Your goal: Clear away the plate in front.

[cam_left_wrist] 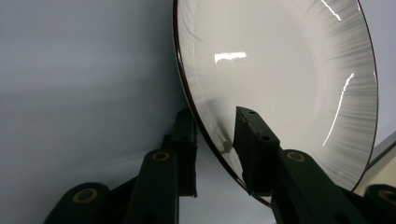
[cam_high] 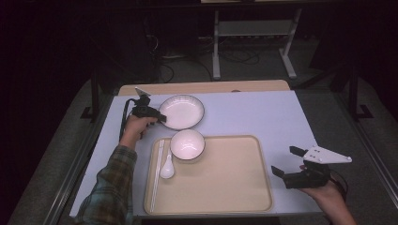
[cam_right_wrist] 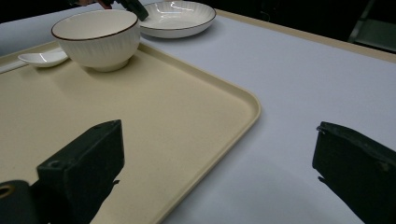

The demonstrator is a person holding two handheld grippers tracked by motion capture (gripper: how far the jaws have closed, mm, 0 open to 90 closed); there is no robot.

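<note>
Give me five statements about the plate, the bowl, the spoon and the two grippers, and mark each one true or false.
1. The left hand-held gripper has one jaw inside the plate and one outside its rim. True.
2. The plate lies on the tray. False: it lies on the table beyond the tray.
3. The bowl stands on the tray. True.
4. The right hand-held gripper holds the spoon. False: its jaws are open and empty; the spoon lies on the tray beside the bowl.
5. The bowl is upside down. False: it stands upright.
</note>
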